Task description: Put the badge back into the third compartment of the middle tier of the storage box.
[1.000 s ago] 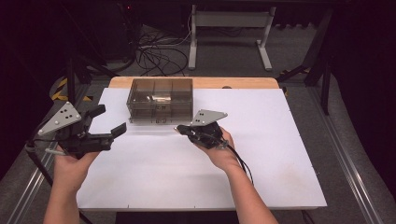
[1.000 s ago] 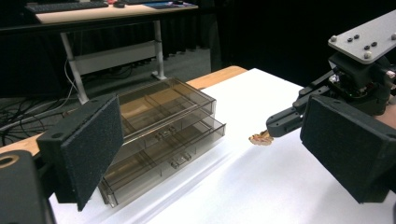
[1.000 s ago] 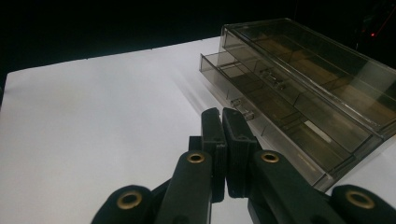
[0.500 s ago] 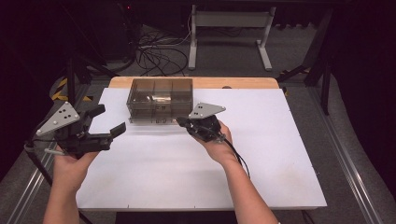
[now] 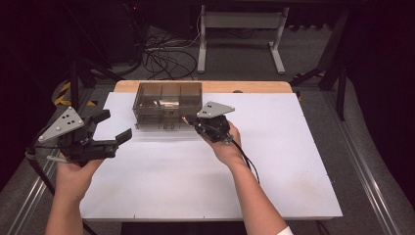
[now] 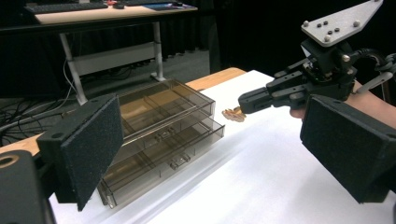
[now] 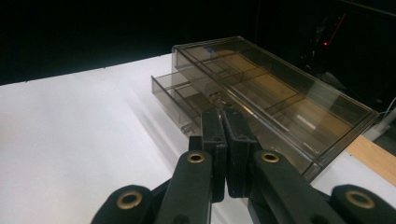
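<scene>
A smoky clear drawer box [image 5: 169, 100] stands at the back middle of the white table [image 5: 274, 161]; one low drawer [image 7: 173, 89] sticks out a little. My right gripper [image 5: 189, 121] is just off the box's front right corner, jaws pressed together [image 7: 223, 114]. A small brown piece [image 6: 233, 114] hangs at its tip [image 6: 245, 99], seemingly pinched there. My left gripper [image 5: 116, 126] hovers at the table's left edge, open, with nothing between its pads [image 6: 210, 149], pointing across at the box [image 6: 159, 135].
A wooden strip [image 5: 254, 86] runs along the table's far edge behind the box. Beyond it are a desk frame [image 5: 240, 29] and cables [image 5: 166, 51] on the floor. A metal rail [image 5: 362, 166] borders the table on the right.
My right gripper has moved a little forward and left, closer to the box's front corner. The left gripper has barely shifted.
</scene>
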Motion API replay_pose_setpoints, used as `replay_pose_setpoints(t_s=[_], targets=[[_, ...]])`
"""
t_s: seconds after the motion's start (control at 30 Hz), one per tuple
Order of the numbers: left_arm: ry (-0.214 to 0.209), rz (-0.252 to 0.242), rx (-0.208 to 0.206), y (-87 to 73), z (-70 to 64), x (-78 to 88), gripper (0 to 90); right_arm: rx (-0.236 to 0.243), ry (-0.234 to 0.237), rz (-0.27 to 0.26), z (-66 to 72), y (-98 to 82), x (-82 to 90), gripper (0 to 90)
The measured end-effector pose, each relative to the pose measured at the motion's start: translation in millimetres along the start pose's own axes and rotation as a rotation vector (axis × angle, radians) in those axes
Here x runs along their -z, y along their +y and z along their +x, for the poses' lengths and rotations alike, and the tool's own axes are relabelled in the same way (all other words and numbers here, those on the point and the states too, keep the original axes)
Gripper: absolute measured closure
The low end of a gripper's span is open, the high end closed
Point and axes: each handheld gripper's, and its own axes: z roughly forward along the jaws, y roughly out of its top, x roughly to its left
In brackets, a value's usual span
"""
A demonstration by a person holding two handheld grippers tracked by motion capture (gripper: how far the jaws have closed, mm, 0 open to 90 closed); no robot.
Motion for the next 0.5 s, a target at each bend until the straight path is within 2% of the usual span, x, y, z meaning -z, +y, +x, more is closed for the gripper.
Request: replay_pose_setpoints(t_s=[0.27, 0.5], targets=[[0.001, 0.002, 0.004, -0.4, 0.8, 0.5, 6.8, 0.006, -0.027, 0.013, -2.1, -0.9, -12.5, 89.2], [0.011, 0.006, 0.003, -0.8, 2.7, 1.7, 7.0, 0.026, -0.075, 0.018, -3.2, -4.3, -21.6, 89.2]])
